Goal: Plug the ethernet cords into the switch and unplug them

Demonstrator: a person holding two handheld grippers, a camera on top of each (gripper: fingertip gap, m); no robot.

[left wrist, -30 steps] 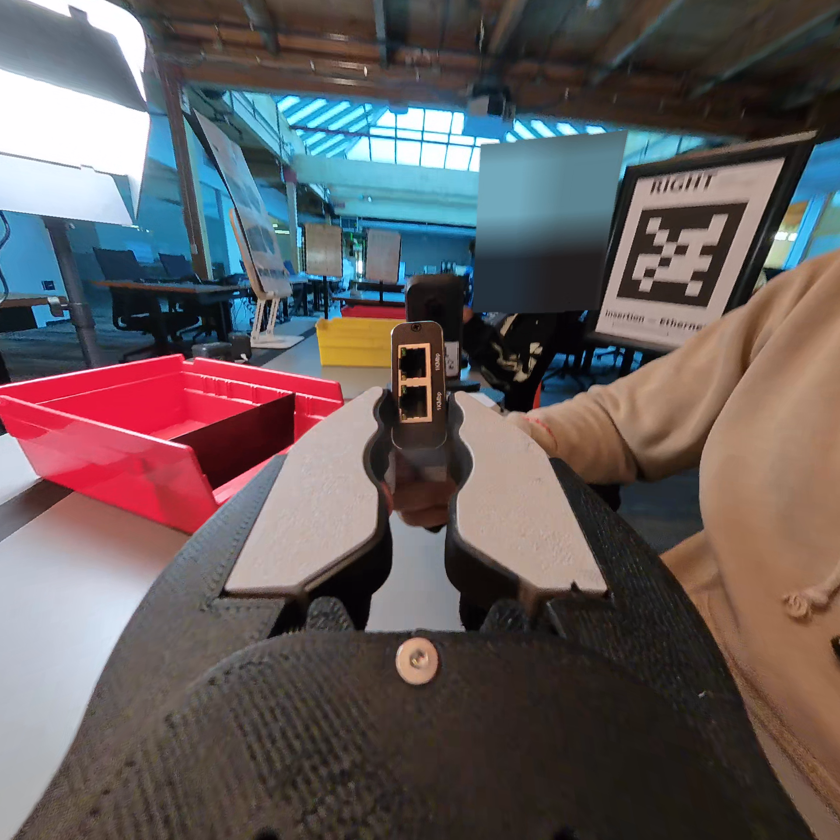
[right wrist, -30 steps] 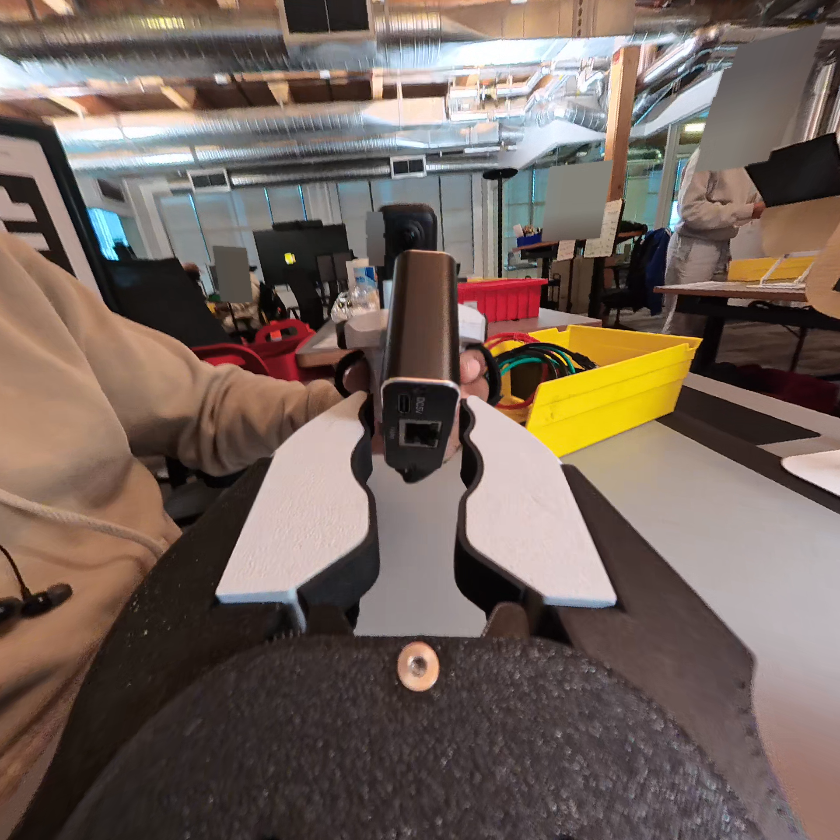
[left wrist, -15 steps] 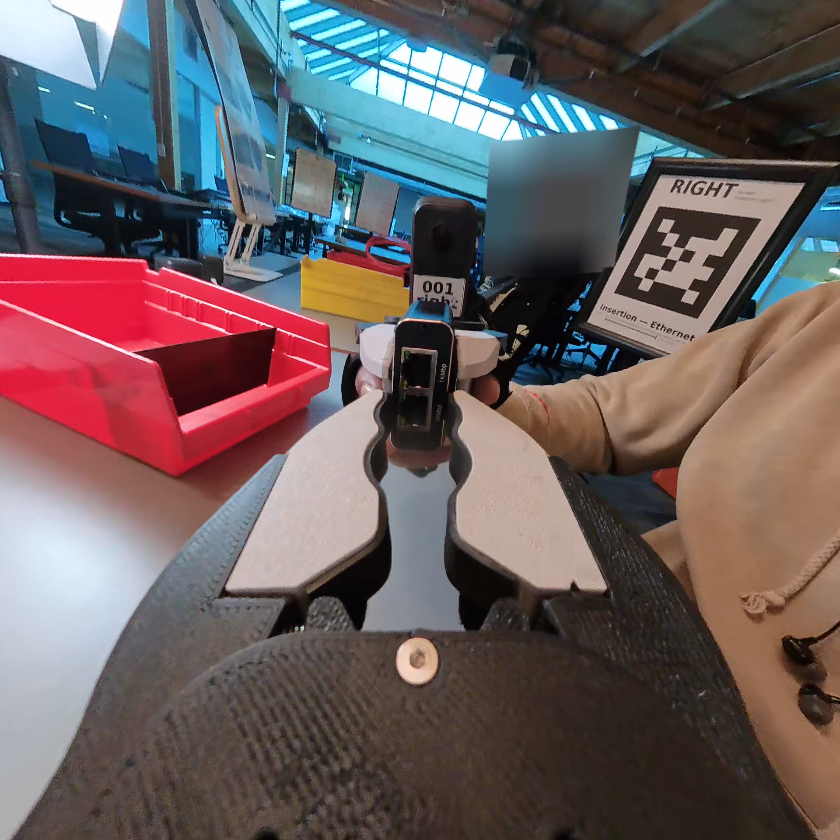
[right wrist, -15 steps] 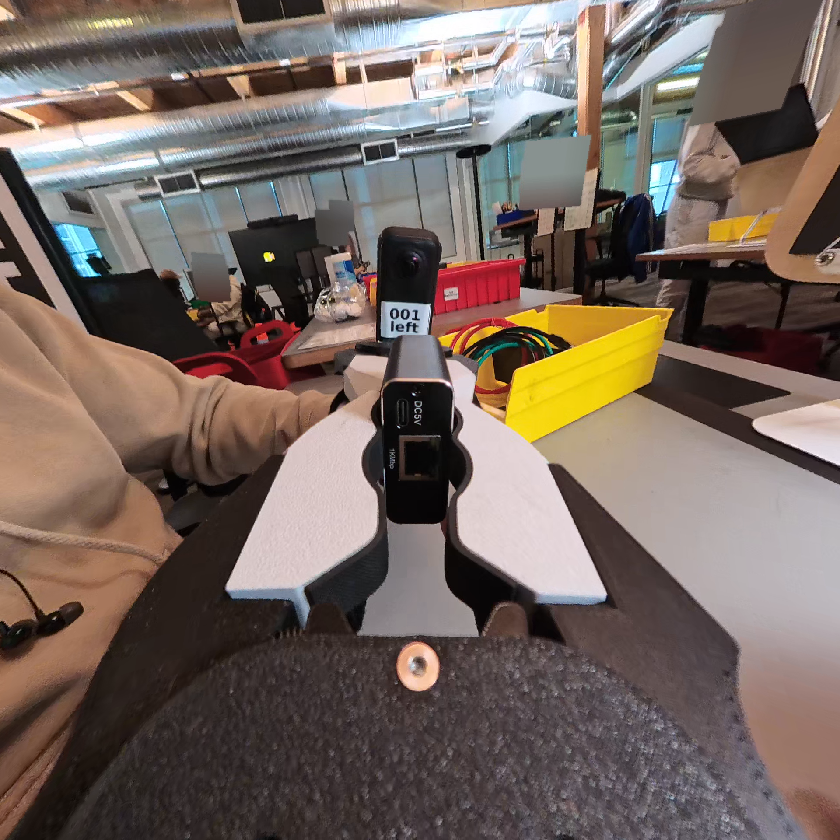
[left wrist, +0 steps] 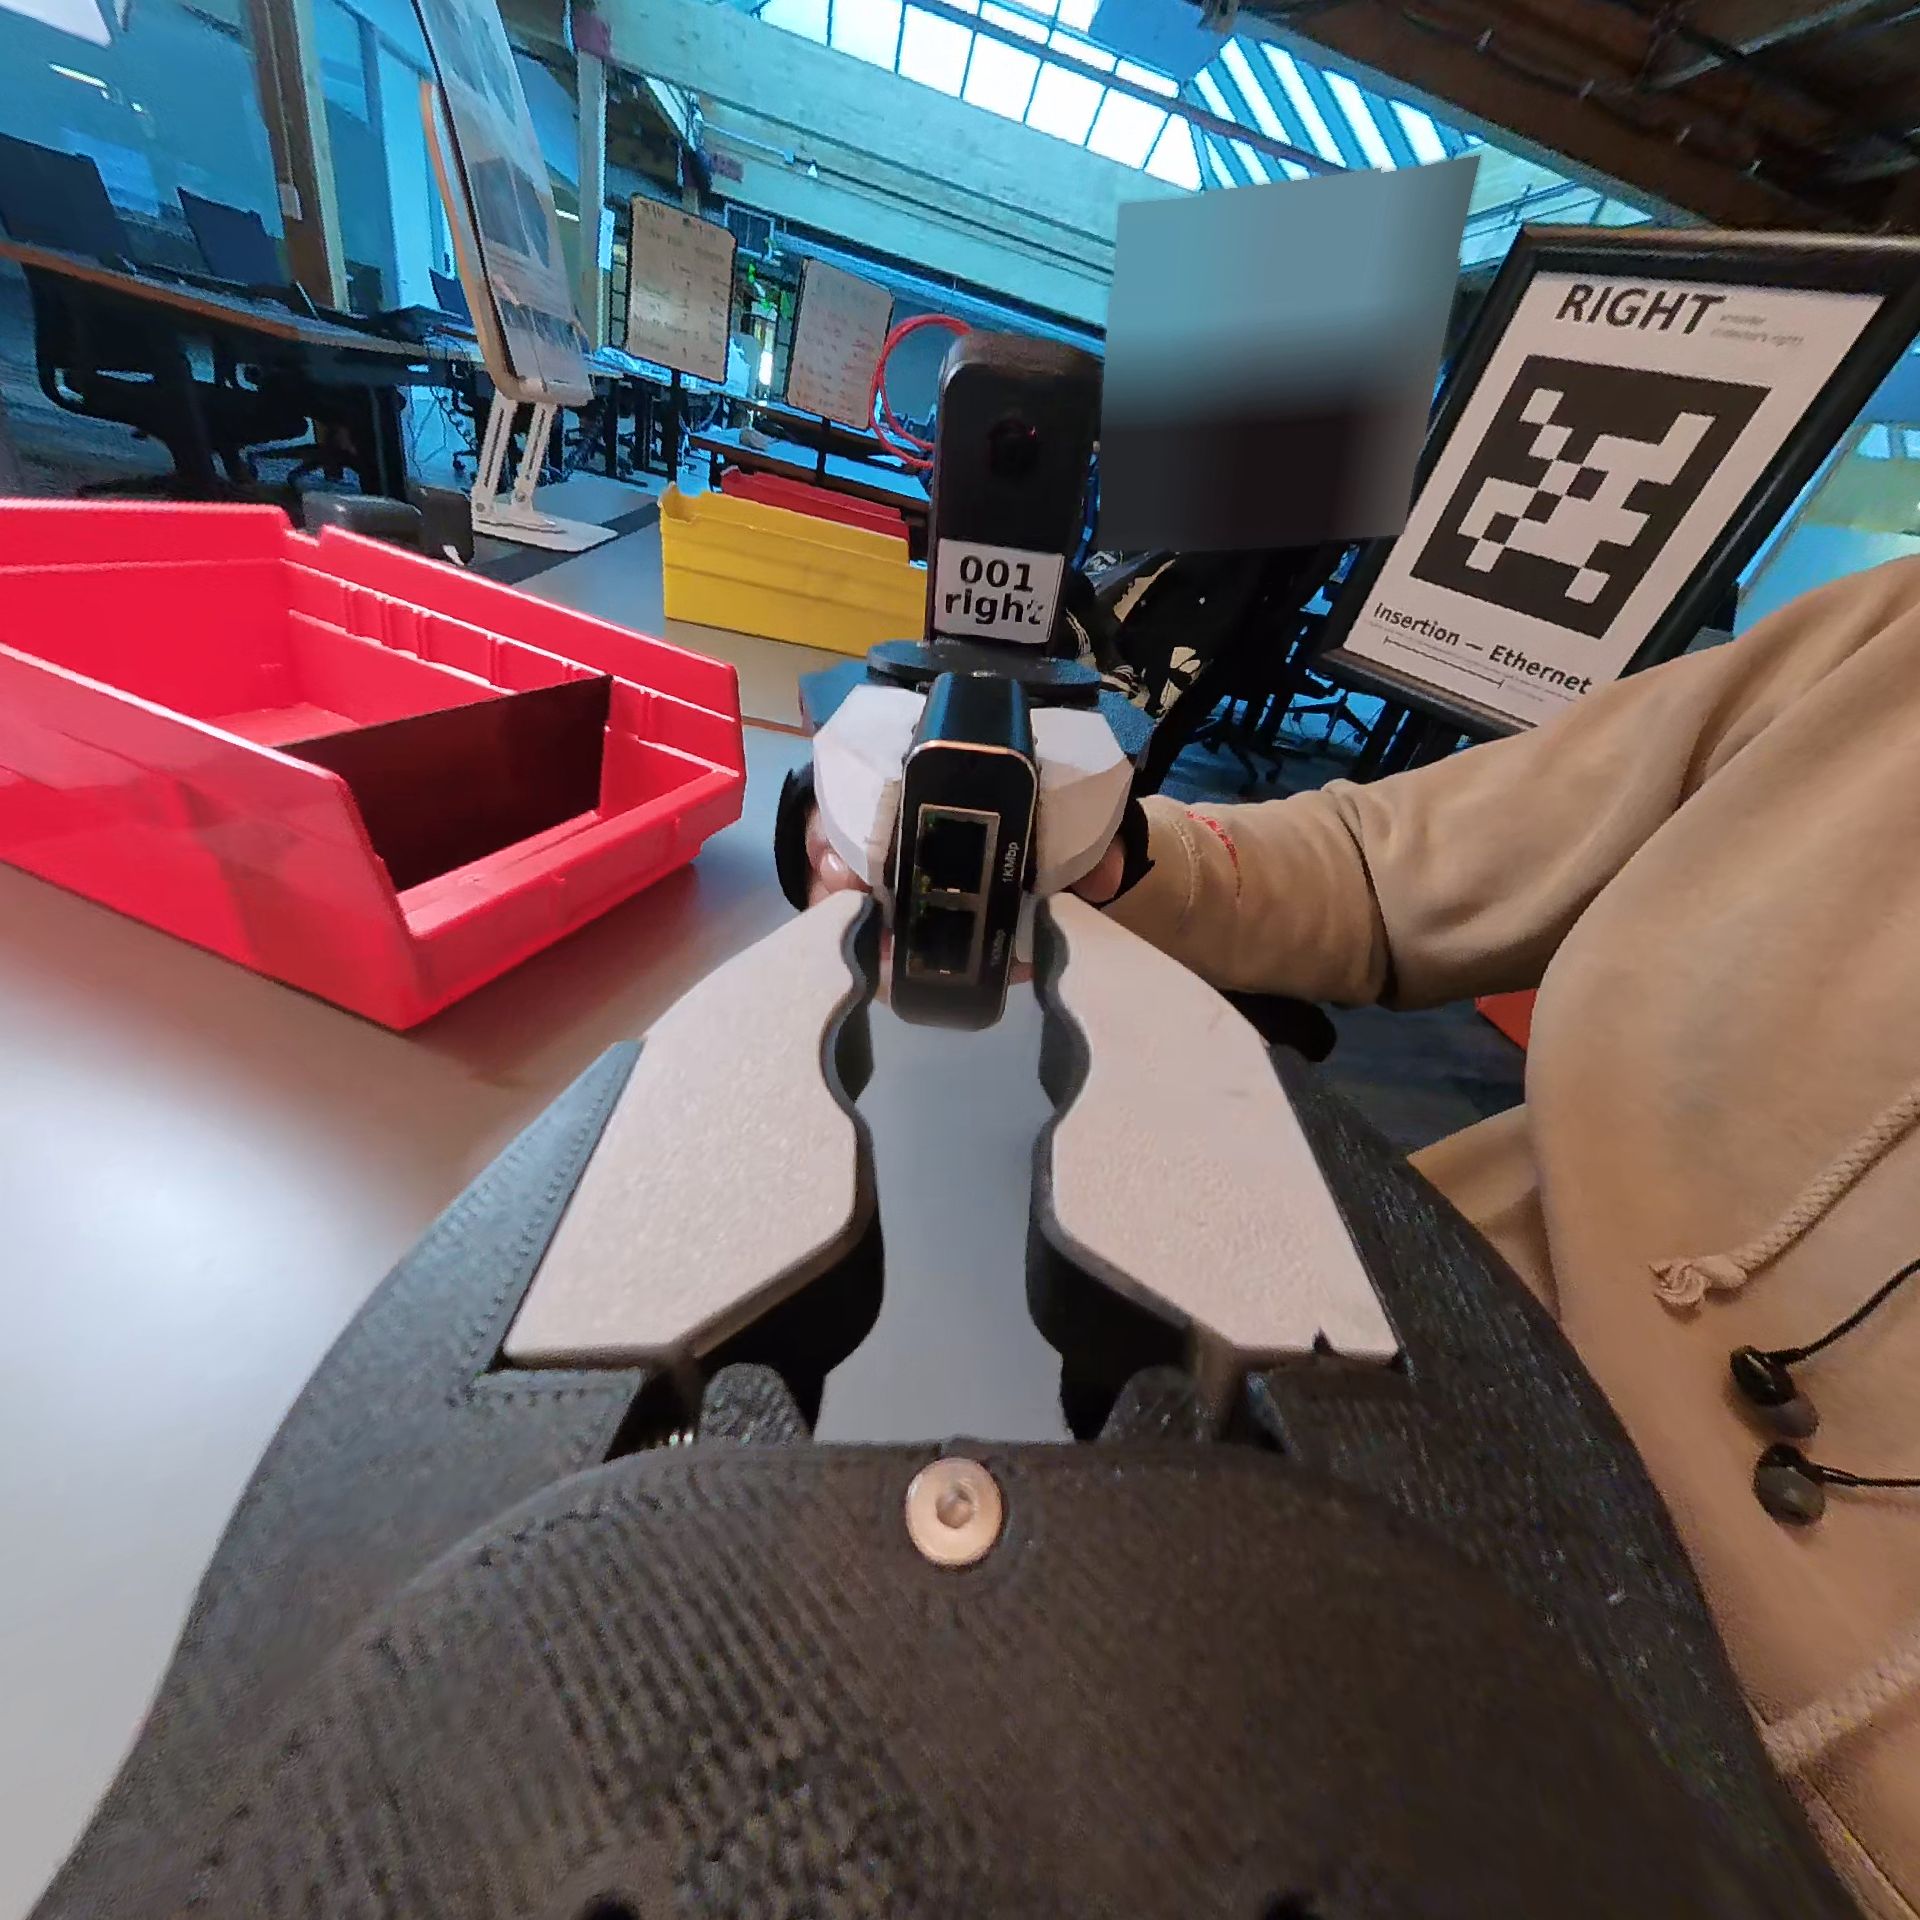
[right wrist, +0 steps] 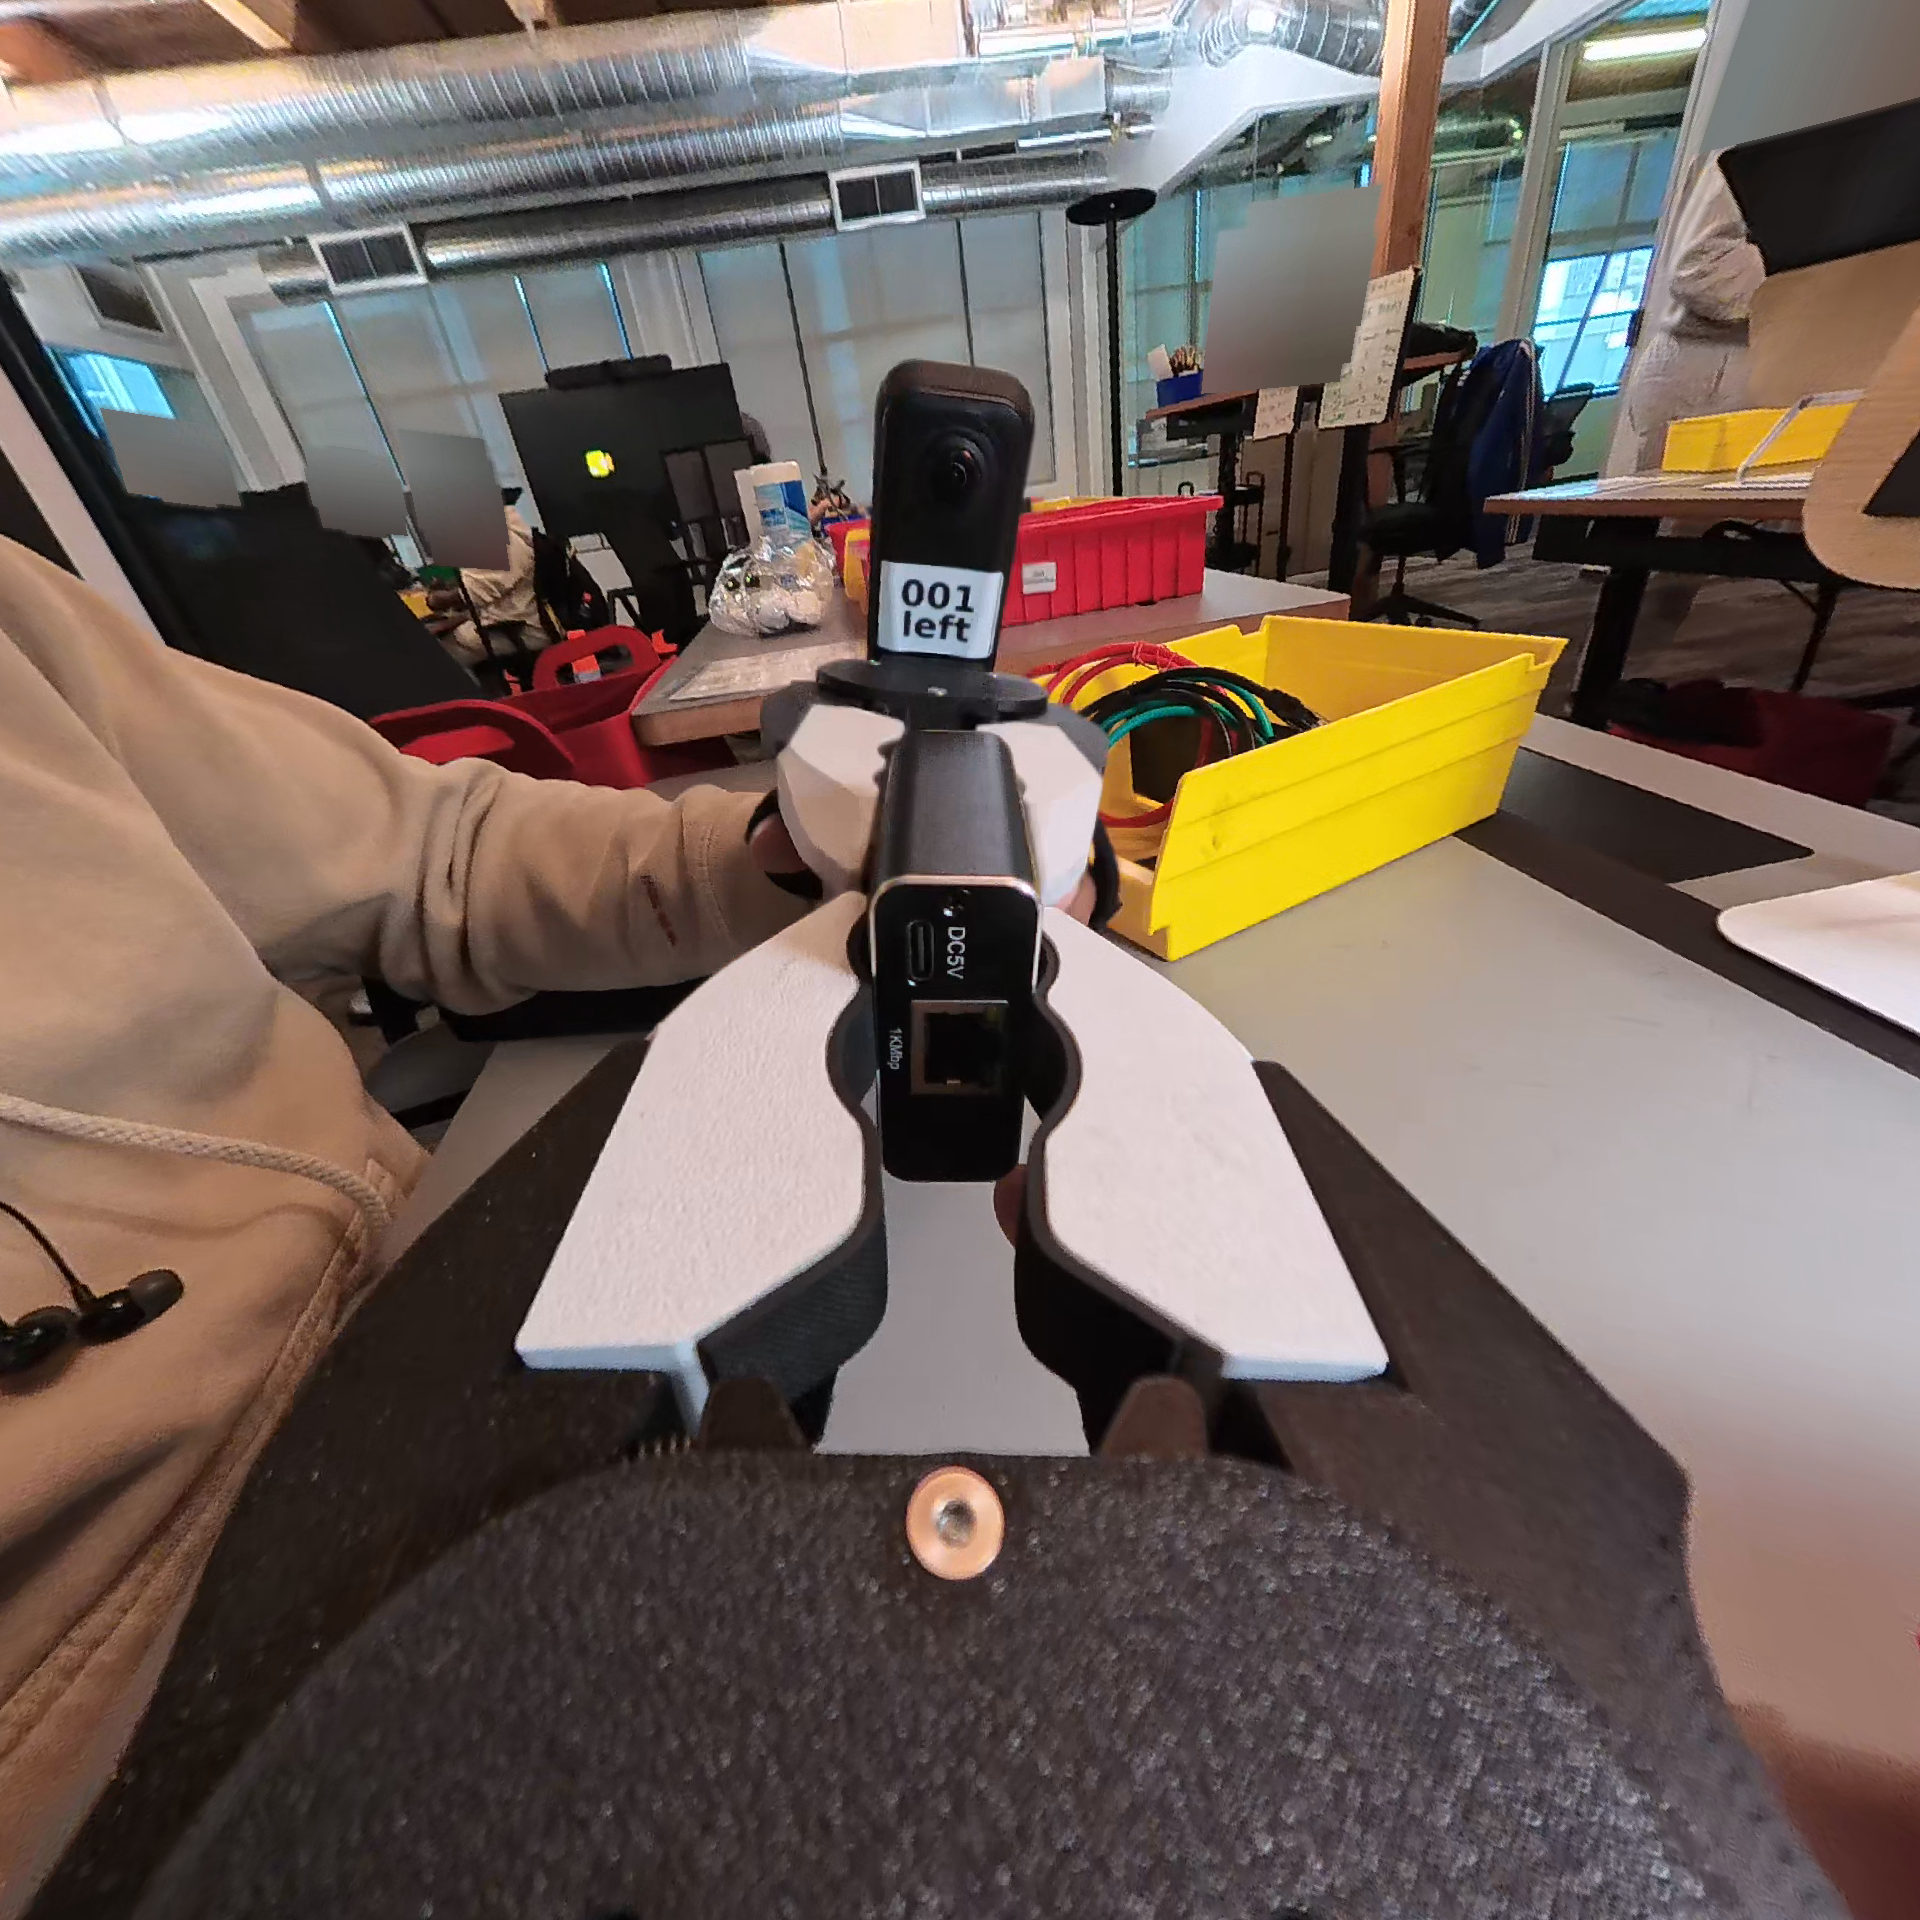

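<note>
A small black switch (left wrist: 954,894) is held off the table between both grippers, end to end. My left gripper (left wrist: 951,920) is shut on the end with two empty ethernet ports. My right gripper (right wrist: 951,935) is shut on the other end of the switch (right wrist: 956,1070), which has one empty ethernet port and a small power socket. Each view shows the opposite gripper's white fingers (left wrist: 852,790) (right wrist: 831,800) around the far end. Coiled red, green and black ethernet cords (right wrist: 1174,707) lie in a yellow bin (right wrist: 1351,790). No cord is plugged in.
A red bin (left wrist: 364,790) with a black divider stands on the grey table (left wrist: 208,1195) to the left. A framed marker sign (left wrist: 1621,488) stands behind my sleeve. A white sheet (right wrist: 1839,956) lies at the table's right. Other desks and people are far off. The grippers are tip to tip, or close to it.
The right gripper's fingers have closed on the switch, which now sits deeper between them. Both grippers have tilted down, so the switch lies more level. The left grip is unchanged.
</note>
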